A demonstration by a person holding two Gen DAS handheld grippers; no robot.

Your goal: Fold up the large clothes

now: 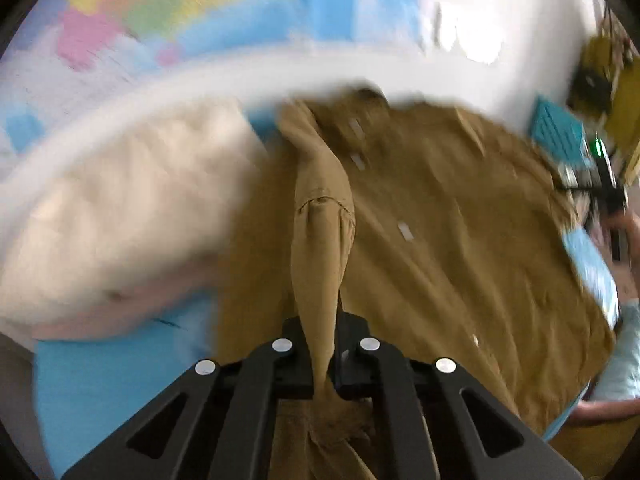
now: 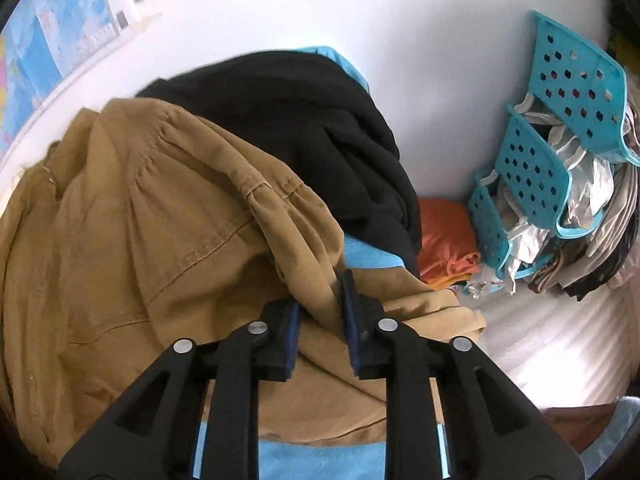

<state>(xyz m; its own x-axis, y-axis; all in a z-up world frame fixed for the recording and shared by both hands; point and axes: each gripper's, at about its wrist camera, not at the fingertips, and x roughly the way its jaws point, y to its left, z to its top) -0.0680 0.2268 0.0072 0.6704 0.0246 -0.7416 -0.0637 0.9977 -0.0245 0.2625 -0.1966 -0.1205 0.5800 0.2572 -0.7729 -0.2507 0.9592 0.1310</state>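
Observation:
A large tan button-up shirt [image 1: 440, 216] lies spread on a blue surface [image 1: 104, 392]. My left gripper [image 1: 324, 344] is shut on a sleeve of the tan shirt [image 1: 320, 240], which stretches taut from the jaws toward the collar. In the right wrist view the same tan shirt [image 2: 120, 248] is bunched up. My right gripper [image 2: 320, 320] has its jaws partly apart around a fold of the tan fabric [image 2: 316, 276], which runs between the blue pads.
A cream garment [image 1: 120, 216] lies left of the shirt. A black garment [image 2: 304, 120] is piled behind it, with an orange cloth [image 2: 448, 236] beside it. Teal perforated baskets [image 2: 560, 120] holding clothes stand at the right. A map [image 1: 180, 12] hangs on the wall.

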